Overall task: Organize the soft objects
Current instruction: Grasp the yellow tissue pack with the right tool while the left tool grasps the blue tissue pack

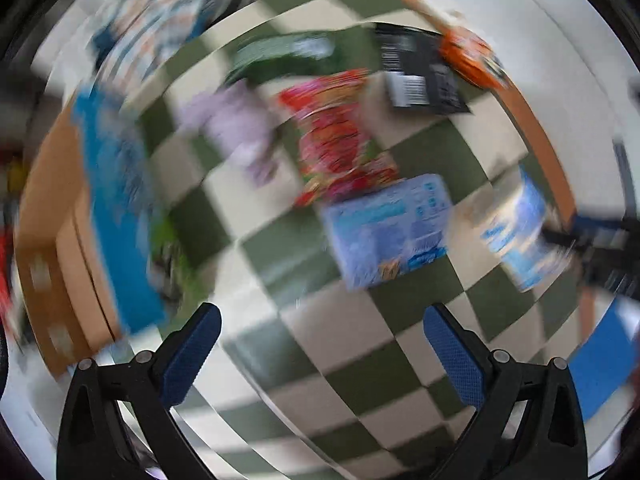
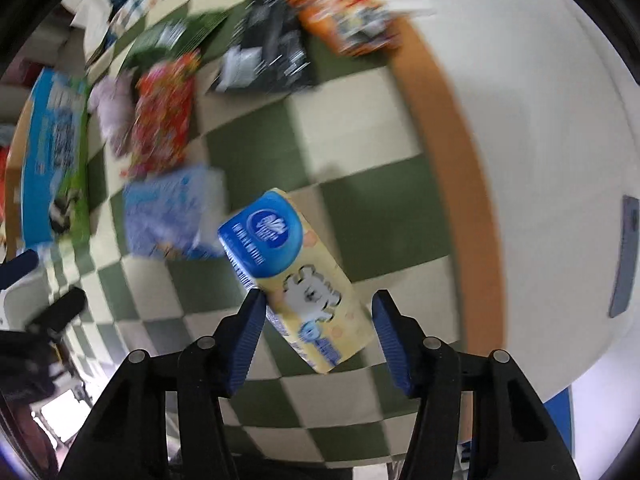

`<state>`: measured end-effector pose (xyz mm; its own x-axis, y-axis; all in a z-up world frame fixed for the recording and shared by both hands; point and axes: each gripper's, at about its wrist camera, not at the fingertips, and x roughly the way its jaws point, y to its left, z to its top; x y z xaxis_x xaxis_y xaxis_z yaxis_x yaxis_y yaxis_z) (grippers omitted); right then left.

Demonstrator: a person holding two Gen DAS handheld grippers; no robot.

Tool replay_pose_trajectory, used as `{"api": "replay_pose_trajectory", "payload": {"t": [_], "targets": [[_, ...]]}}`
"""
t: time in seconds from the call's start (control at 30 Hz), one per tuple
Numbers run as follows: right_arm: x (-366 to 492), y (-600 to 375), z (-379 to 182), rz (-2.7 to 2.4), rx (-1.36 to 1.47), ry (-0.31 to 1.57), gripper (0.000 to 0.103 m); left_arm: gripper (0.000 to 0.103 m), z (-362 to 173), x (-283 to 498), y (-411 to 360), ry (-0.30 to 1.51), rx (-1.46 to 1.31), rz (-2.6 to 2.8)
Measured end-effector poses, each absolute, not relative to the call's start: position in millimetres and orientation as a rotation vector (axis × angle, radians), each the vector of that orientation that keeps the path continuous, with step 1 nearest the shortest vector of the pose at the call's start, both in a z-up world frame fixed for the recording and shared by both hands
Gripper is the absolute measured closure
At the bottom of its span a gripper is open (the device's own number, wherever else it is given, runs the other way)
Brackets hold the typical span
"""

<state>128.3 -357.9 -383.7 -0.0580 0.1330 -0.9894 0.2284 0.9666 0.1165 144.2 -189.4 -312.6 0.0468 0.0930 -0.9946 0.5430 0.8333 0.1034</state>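
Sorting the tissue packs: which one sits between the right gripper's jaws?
The yellow tissue pack with the blue end and white bear; the pale blue pack lies further off on the checked cloth.

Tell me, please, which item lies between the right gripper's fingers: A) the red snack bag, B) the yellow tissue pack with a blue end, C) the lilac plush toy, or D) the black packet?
B: in the right wrist view the yellow tissue pack lies slantwise between the right gripper fingers, its edge against the left one, while the other items lie farther off on the checked cloth.
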Motion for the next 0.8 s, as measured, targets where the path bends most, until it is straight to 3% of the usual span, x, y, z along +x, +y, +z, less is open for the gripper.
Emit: {"api": "replay_pose_trajectory", "payload": {"t": [0.13,0.2,0.4,0.47,0.53,0.63,0.8], "targets": [[132.6,-383.1,-378.5,-0.132,0.234,1.609,0.042,0.0,-334.8,138.0,-224.1,1.391,0.808,-0.497],[132.2,-386.8,-381.3,-0.089,0.248,1.614,0.033,0.0,-352.3,128.9,-239.7,1.338,0.967,-0.566],[132.5,-389.1,-400.1,0.02,0.235,1.663,0.031,0.001,-393.9,113.7,-259.4,1.31,1.165,-0.689],[135.1,-384.9,-399.4,0.05,0.191,1.668,0.031,0.009,-398.1,116.4,-259.5,1.335,1.136,-0.697],[135.3,-378.0,-401.2,0.093,0.16,1.671,0.027,0.028,-398.9,120.9,-254.8,1.384,1.07,-0.698],[135.9,-366.3,-409.5,0.141,0.099,1.702,0.026,0.04,-394.3,129.6,-243.0,1.458,0.943,-0.684],[131.3,-350.5,-431.8,0.133,0.017,1.767,0.026,0.043,-389.3,133.4,-211.1,1.591,0.722,-0.602]]}}
